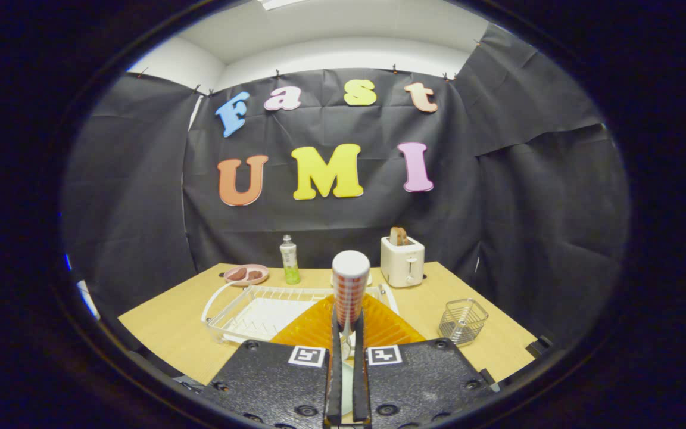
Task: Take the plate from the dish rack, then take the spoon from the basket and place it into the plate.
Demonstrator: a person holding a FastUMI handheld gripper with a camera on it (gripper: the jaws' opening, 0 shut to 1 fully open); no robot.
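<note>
Tool (348, 339) clenched on the spoon (350, 286), handle nipped between both fingers and bowl end upright, over the orange plate (379, 325) lying just ahead of the fingers beside the rack (259, 310). Risk, in my judgement: the narrow pinch could let the spoon swing or drop short of the plate. Basket (462, 322) appears empty; the far pink dish (246, 274) holds brown pieces, the toaster (402, 261) bread
</note>
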